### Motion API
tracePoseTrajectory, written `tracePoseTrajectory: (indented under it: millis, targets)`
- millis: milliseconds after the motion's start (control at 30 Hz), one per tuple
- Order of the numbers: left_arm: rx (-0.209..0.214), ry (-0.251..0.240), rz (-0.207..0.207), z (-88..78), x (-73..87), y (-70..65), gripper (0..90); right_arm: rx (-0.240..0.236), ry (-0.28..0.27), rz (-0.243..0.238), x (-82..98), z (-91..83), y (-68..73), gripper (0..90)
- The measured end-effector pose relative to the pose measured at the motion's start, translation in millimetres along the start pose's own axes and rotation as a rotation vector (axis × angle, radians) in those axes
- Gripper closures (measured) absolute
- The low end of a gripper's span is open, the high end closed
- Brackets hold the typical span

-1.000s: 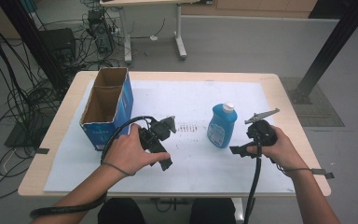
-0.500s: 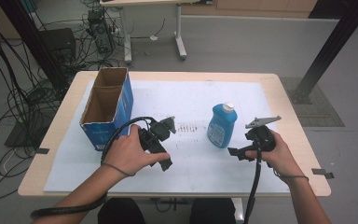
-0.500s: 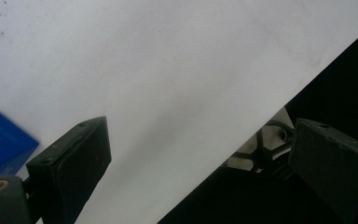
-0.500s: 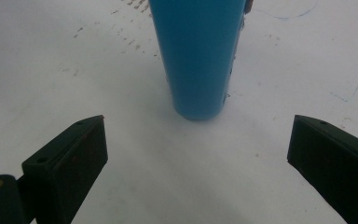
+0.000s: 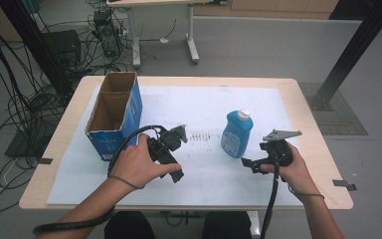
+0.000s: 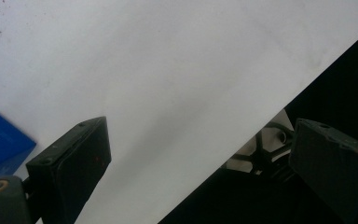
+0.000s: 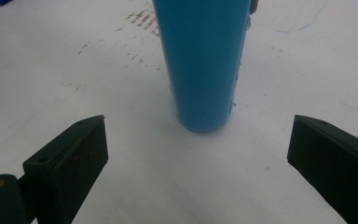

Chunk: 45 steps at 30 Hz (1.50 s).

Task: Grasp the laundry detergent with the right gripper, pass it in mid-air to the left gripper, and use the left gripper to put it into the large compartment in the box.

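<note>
Blue bottle [image 7: 205, 60] stands before spread right claw [image 7: 198, 154].

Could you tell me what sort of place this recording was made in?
Probably a lab or workshop: bundles of cables trail over the bare grey floor, equipment stands behind, and a paper-covered table serves as workspace.

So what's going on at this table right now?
A person sits at a wooden table covered by a white sheet, holding a two-jaw gripper in each hand. The right gripper is open and aimed at an upright blue plastic bottle with a white cap, close to it but not touching. The left gripper, also open and holding nothing, rests over the sheet beside an open blue cardboard box. Nothing has been picked up yet.
</note>
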<state>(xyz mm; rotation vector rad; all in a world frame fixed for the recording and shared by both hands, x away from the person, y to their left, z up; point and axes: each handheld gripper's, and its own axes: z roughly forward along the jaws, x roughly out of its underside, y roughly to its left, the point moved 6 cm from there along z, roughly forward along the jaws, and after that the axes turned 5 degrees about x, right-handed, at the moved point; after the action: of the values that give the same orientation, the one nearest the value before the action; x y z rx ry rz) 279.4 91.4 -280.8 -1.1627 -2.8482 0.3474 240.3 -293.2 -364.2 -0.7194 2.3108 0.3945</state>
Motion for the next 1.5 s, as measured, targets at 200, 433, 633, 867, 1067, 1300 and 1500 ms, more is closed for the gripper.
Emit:
tracePoseTrajectory:
  millis: [200, 433, 633, 867, 1067, 1300, 1500]
  targets:
    - [-0.003, -0.006, -0.003, -0.9, 1.0, 0.6, 5.8, 0.002, -0.058, 0.006, 6.5, -0.8, 1.3, 5.3]
    - [-0.006, -0.011, -0.009, -0.5, 2.4, 1.0, 5.8, 0.009, -0.110, 0.019, 12.4, -3.1, 0.4, 5.1]
    - [-0.004, -0.007, -0.009, 0.7, 1.6, 1.6, 5.8, 0.006, -0.134, 0.027, 15.7, -2.0, 0.2, 5.1]
    - [-0.004, 0.001, -0.009, 2.8, -1.0, 2.3, 5.8, 0.003, -0.138, 0.033, 19.3, 0.5, 0.3, 5.2]
    - [-0.004, -0.005, -0.009, 3.0, -1.4, 1.4, 5.9, -0.002, -0.142, 0.038, 21.9, 0.9, -1.7, 5.1]
    - [-0.006, 0.002, -0.003, 3.3, -4.3, -0.6, 5.8, -0.008, -0.151, 0.047, 23.4, 0.8, -2.7, 4.9]
    - [-0.006, 0.004, -0.003, 3.3, -5.6, -0.5, 5.8, -0.012, -0.156, 0.051, 24.5, 1.1, -3.7, 4.9]
